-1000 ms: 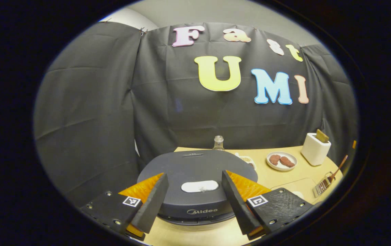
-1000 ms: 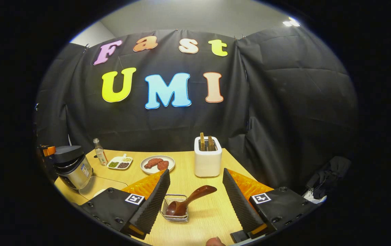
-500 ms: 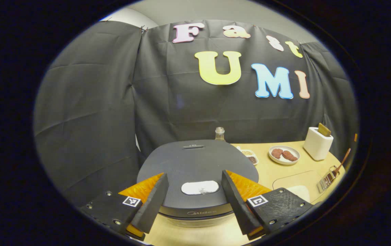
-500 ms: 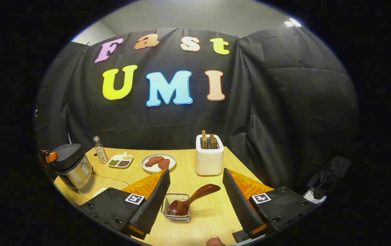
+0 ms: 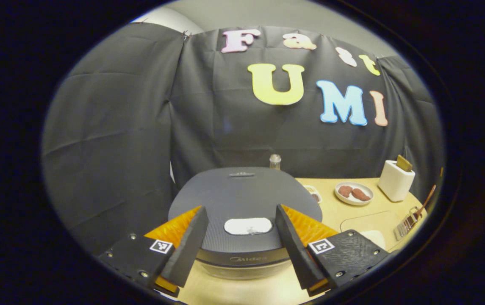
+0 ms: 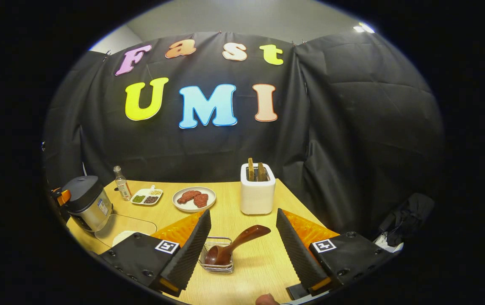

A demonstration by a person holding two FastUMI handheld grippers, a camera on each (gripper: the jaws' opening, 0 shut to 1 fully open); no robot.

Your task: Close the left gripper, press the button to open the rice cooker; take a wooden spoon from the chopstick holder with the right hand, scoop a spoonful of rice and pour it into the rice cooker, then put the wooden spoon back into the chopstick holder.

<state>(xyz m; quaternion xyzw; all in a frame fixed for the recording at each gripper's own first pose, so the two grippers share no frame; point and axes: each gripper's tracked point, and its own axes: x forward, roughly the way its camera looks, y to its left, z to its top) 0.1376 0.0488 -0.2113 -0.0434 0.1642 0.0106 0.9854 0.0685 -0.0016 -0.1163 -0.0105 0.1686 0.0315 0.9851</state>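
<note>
The left gripper (image 5: 238, 243) has eased lower over the rice cooker (image 5: 244, 203), jaws wide, straddling its white button (image 5: 248, 225); closing comes next. The right gripper (image 6: 242, 250), wide too, hovers over the wooden spoon (image 6: 234, 248) in the chopstick holder (image 6: 217, 264).

Black screw-studded gripper bodies, square tags, seemingly ribbed fingers (image 6: 191, 248).
</note>
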